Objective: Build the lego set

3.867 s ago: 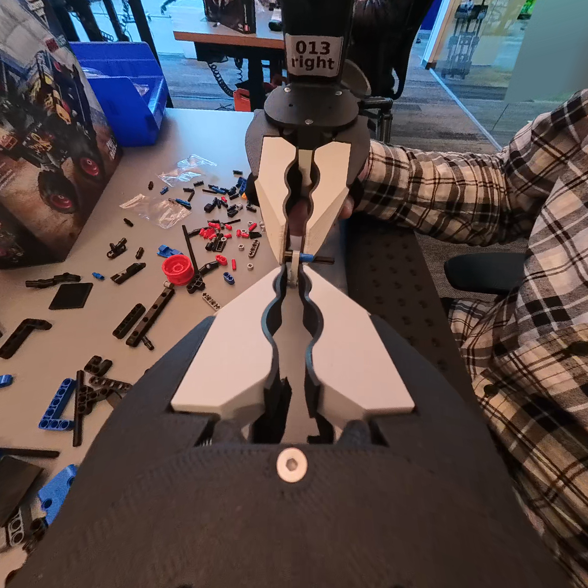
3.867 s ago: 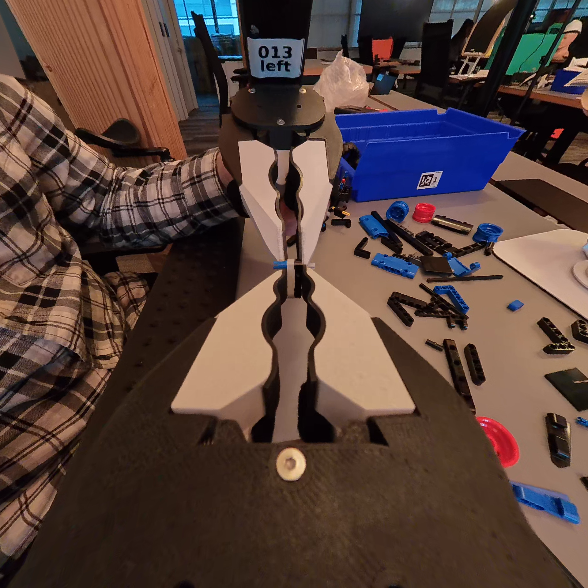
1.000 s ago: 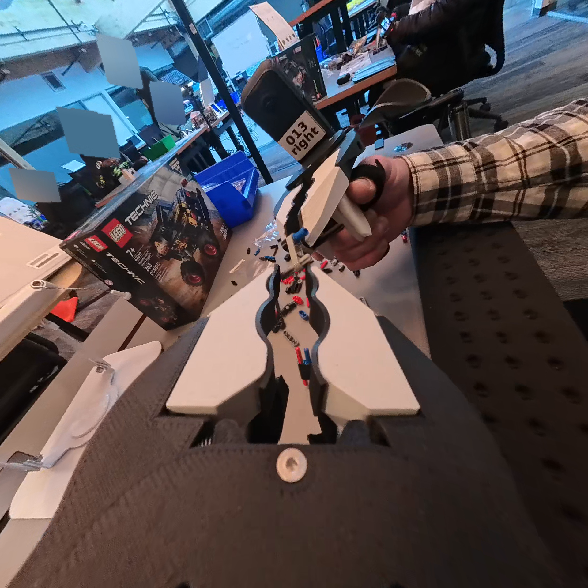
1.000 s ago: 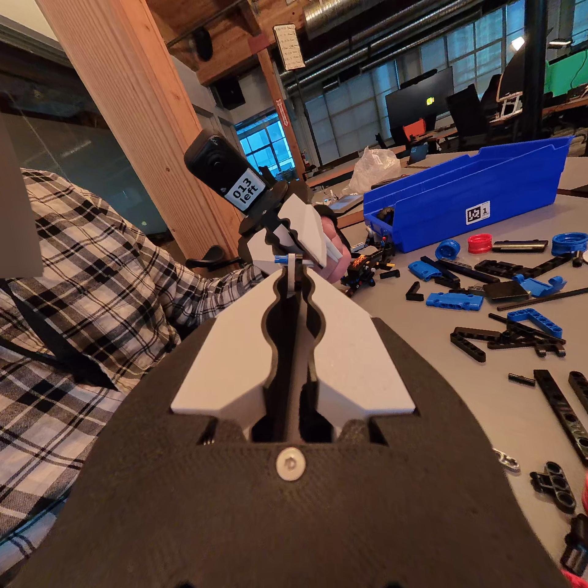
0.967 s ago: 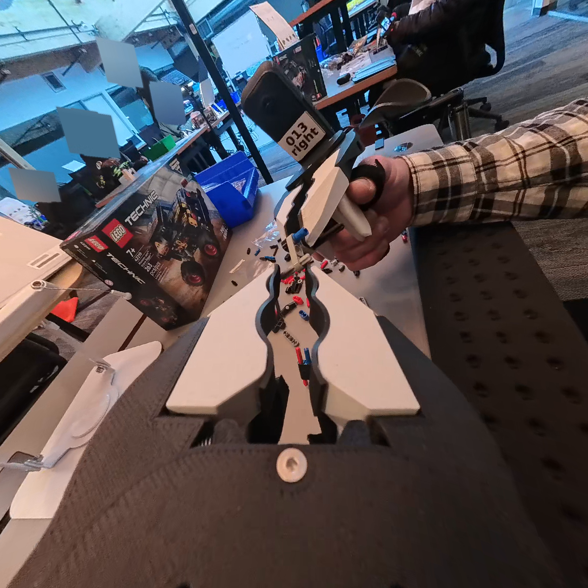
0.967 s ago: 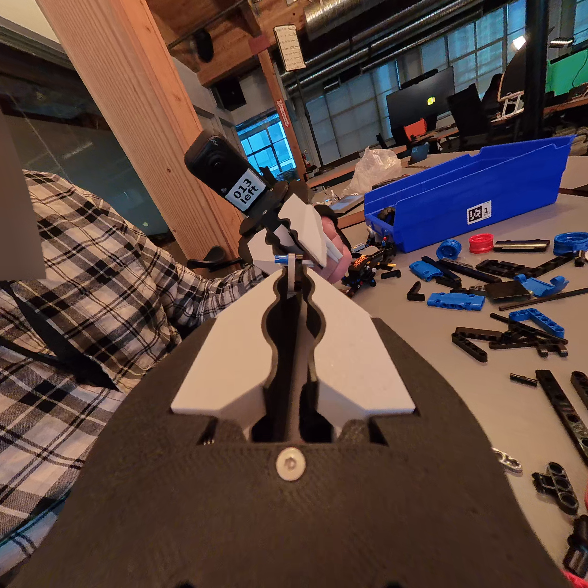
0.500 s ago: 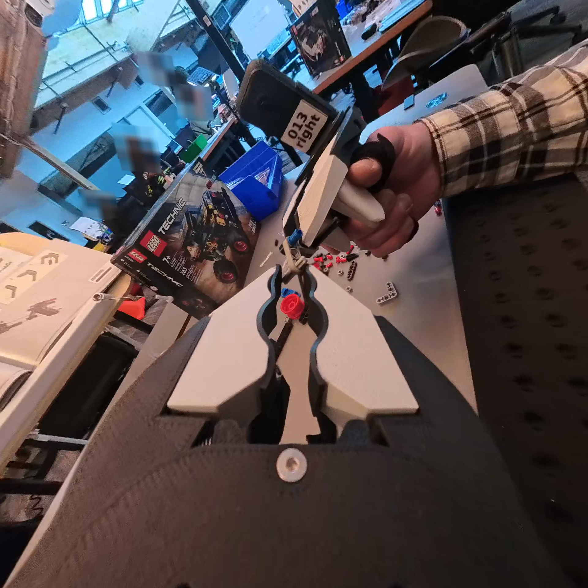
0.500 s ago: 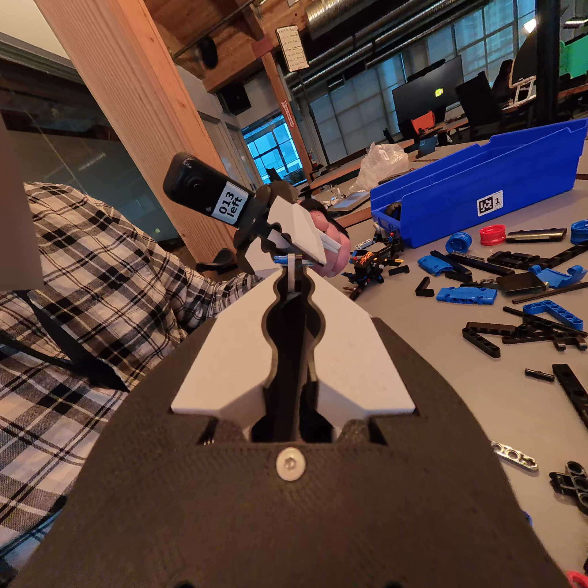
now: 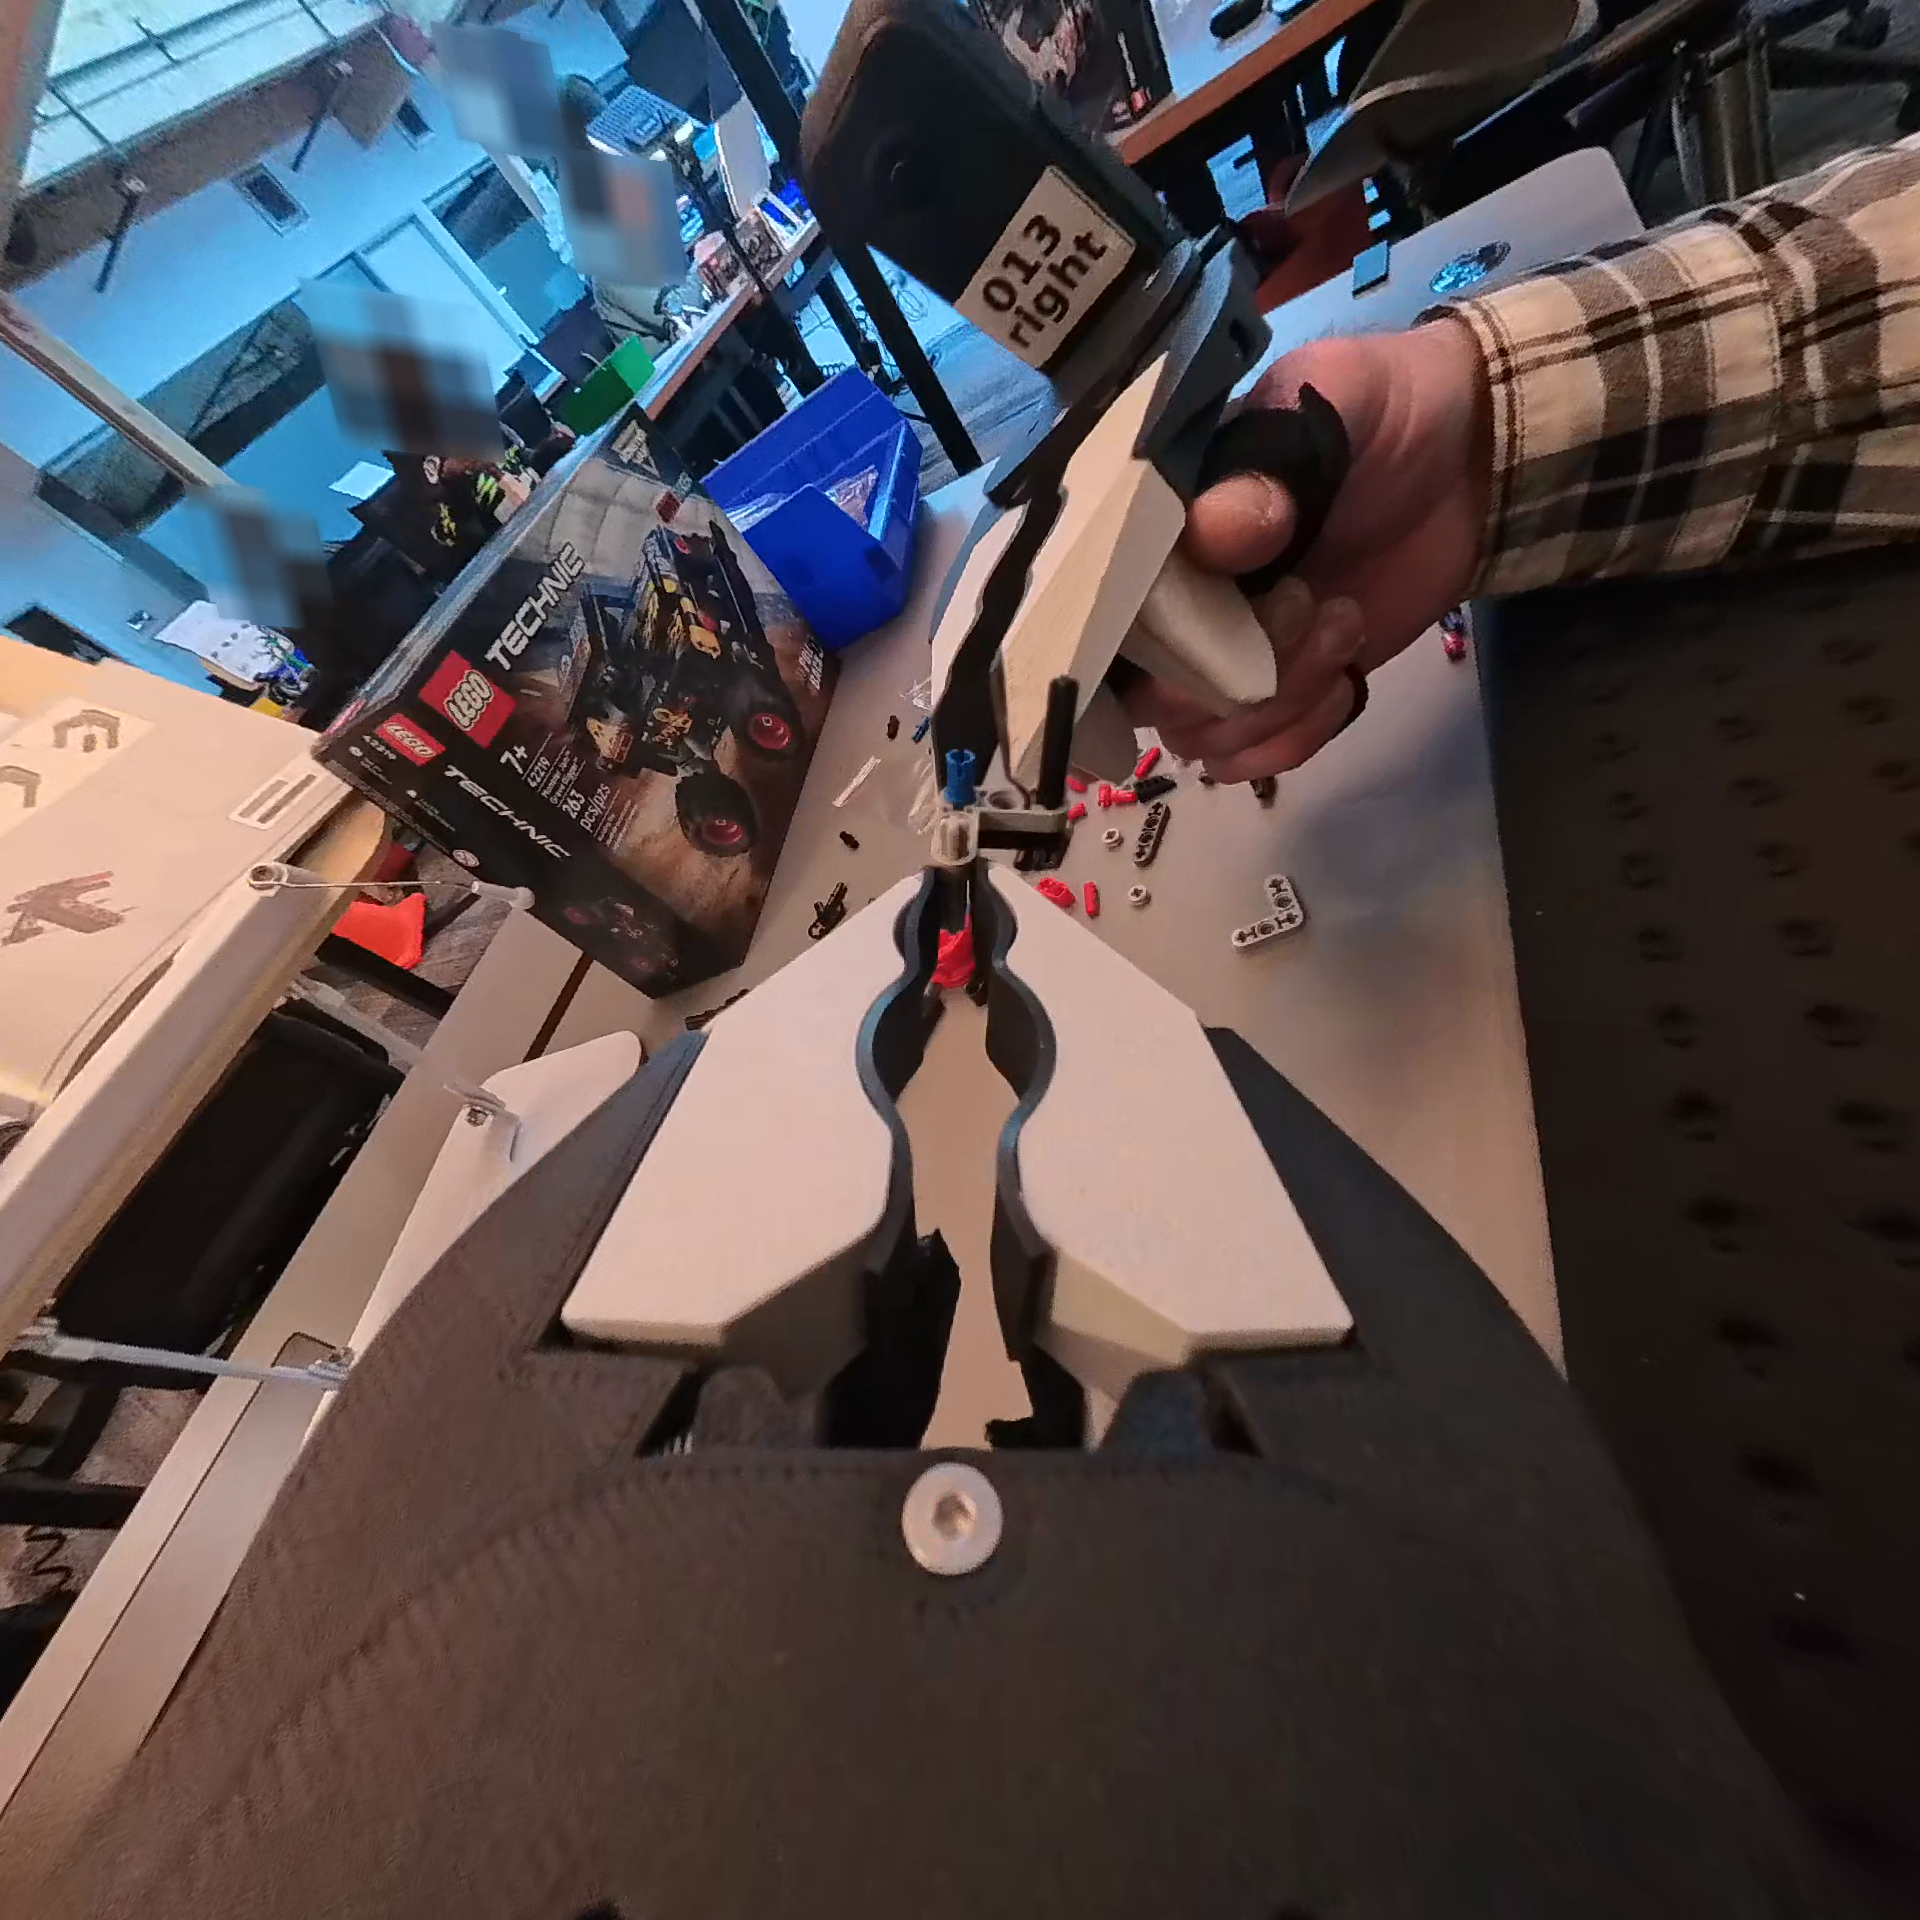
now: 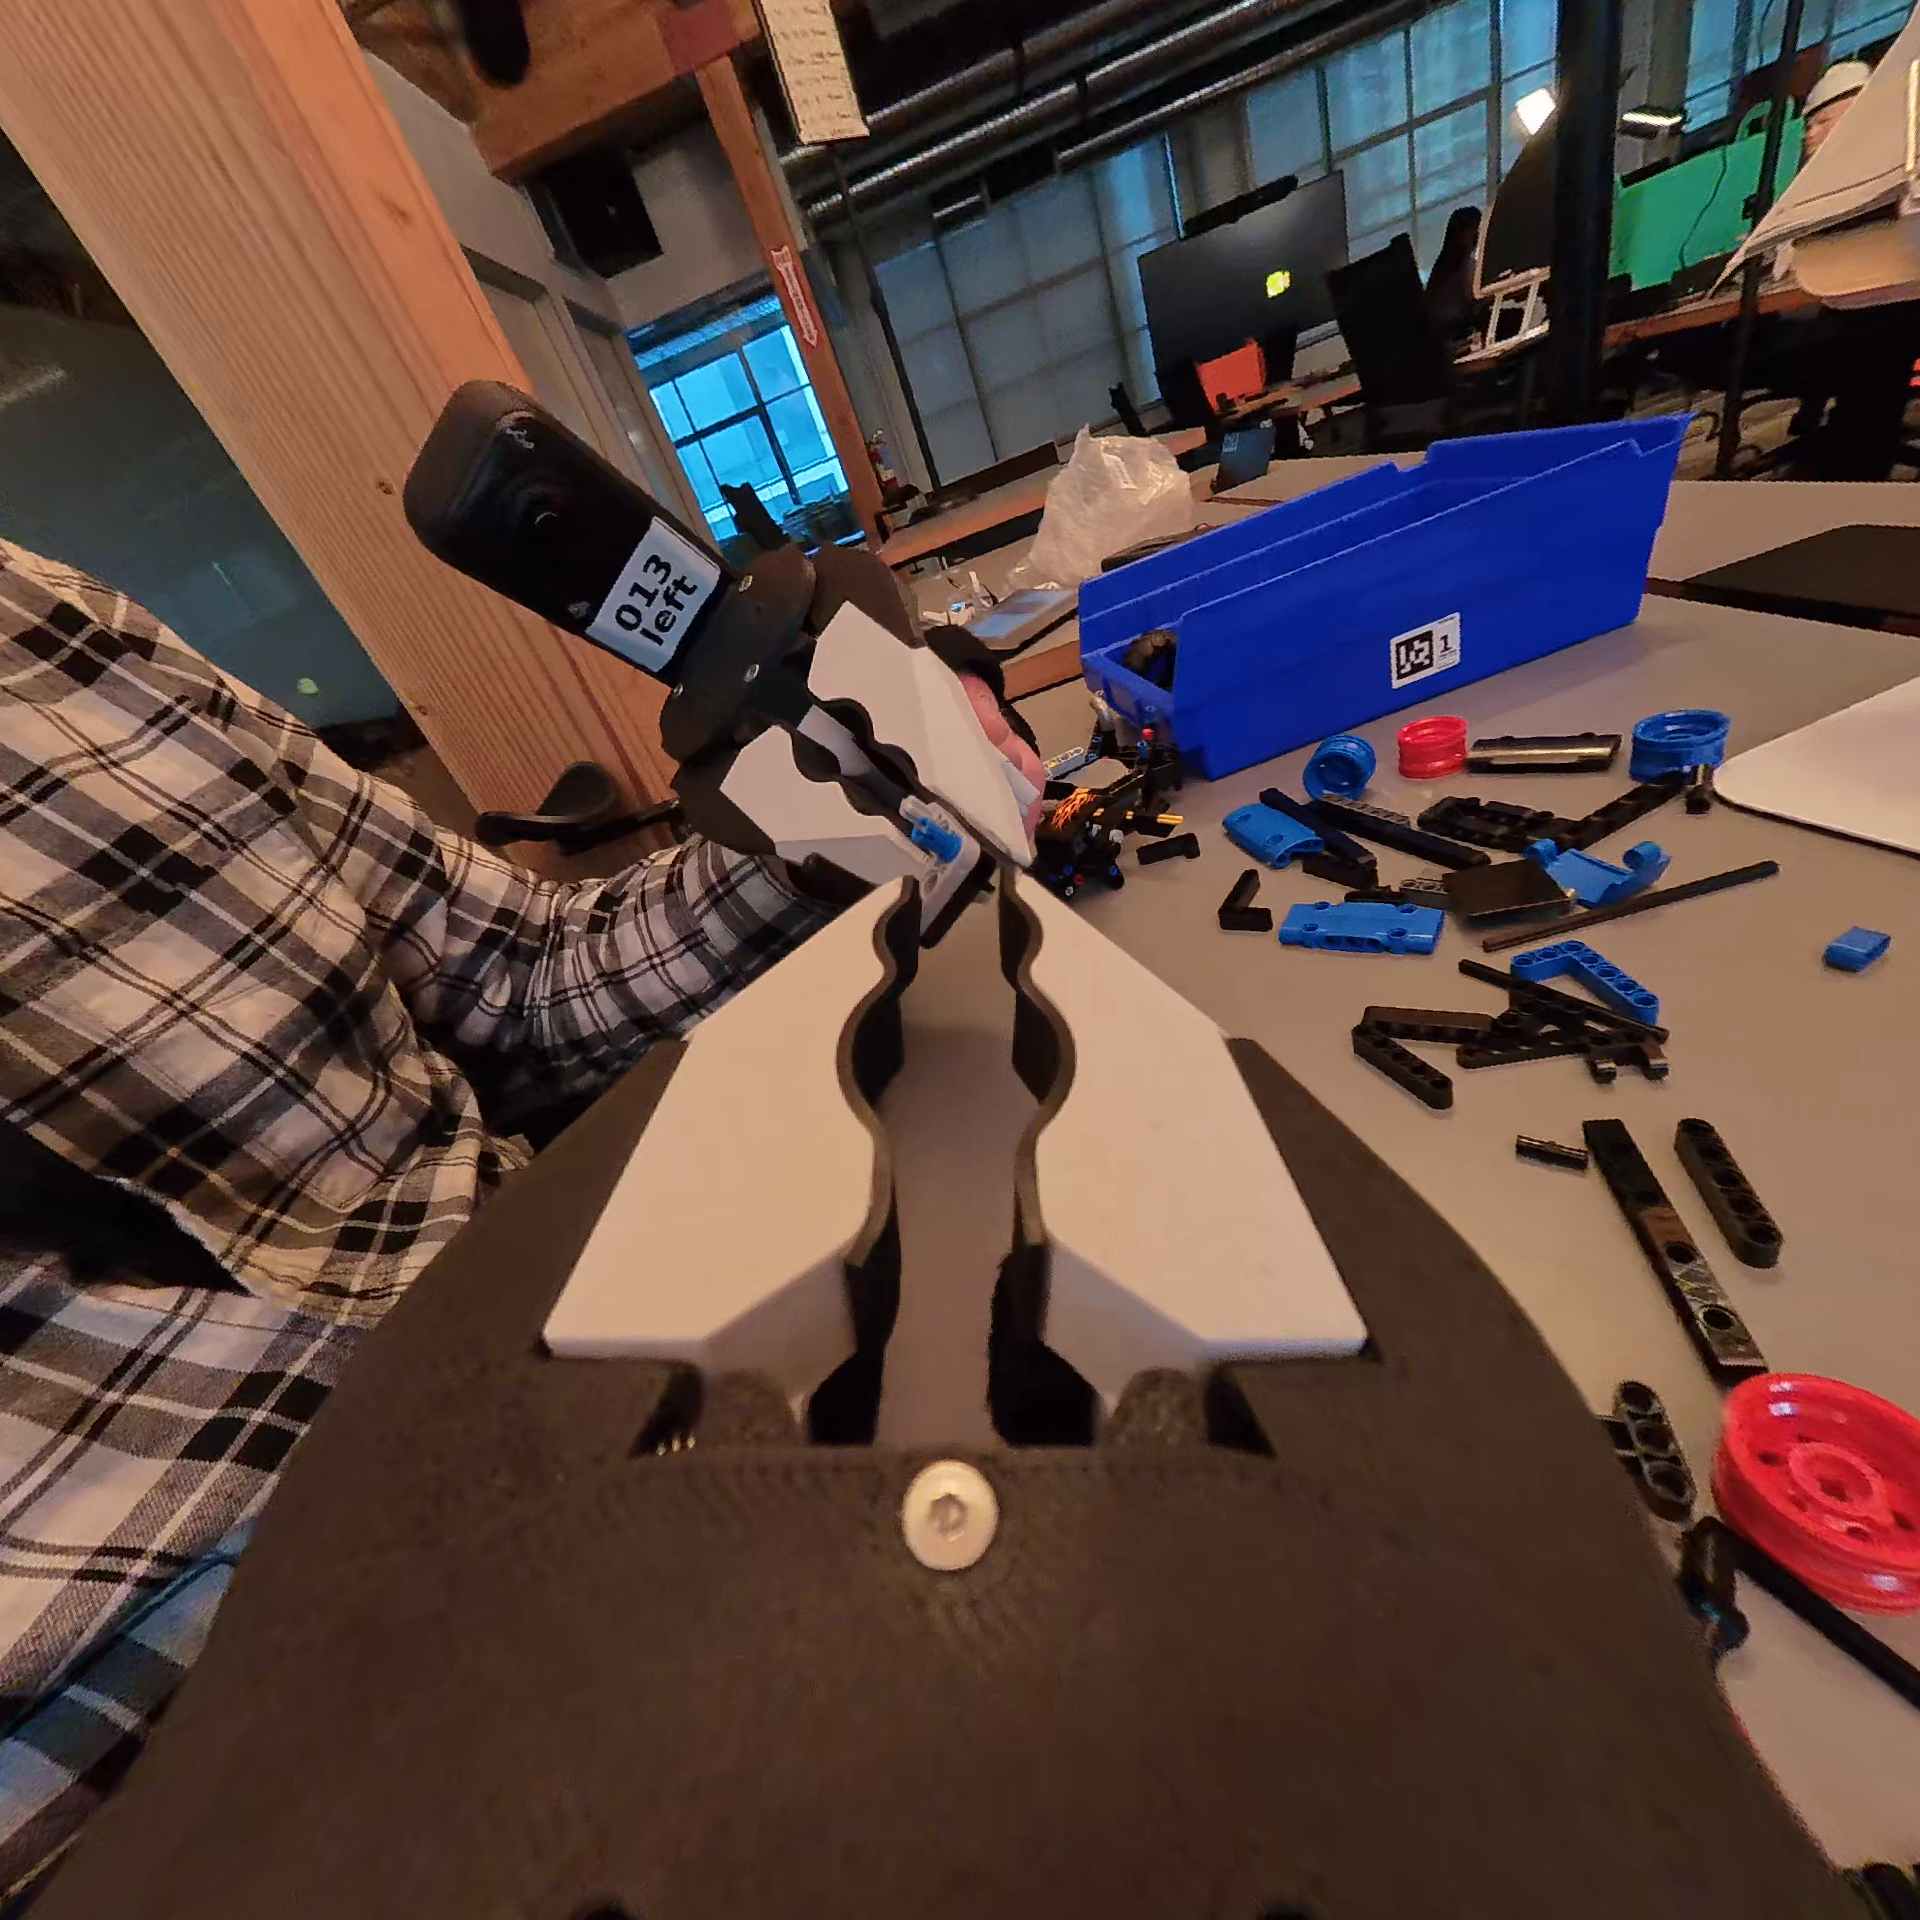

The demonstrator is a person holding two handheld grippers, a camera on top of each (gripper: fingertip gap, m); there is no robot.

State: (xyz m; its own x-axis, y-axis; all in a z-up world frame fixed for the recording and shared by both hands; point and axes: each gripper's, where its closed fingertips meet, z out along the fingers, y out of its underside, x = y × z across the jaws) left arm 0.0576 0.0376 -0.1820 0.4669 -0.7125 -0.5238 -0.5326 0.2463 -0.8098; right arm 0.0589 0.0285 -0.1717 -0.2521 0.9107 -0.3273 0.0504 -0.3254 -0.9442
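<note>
A small assembly (image 9: 982, 821) of a grey connector, a blue pin and a black axle is held in the air over the table's near edge. My left gripper (image 9: 956, 881) is shut on its lower end. In the right wrist view the assembly (image 10: 940, 862) sits at the tips of the left gripper (image 10: 977, 862). My right gripper (image 10: 958, 888) is open and empty, its tips just in front of the assembly. In the left wrist view the right gripper (image 9: 987, 764) is seen from the side, right above the assembly, with the black axle beside its finger.
A Lego set box (image 9: 603, 707) and a blue bin (image 10: 1371, 592) stand on the grey table. Loose black, blue and red parts (image 10: 1507, 1029), a red wheel (image 10: 1829, 1496) and a partly built model (image 10: 1101, 821) lie around. A black perforated mat (image 9: 1714, 1039) lies at the table's edge. Only a small space, under 4 cm, lies between the two pairs of fingers.
My right gripper has opened and let go of the assembly. My left gripper has closed on it. Both grippers have tilted and the assembly now stays with the left one.
</note>
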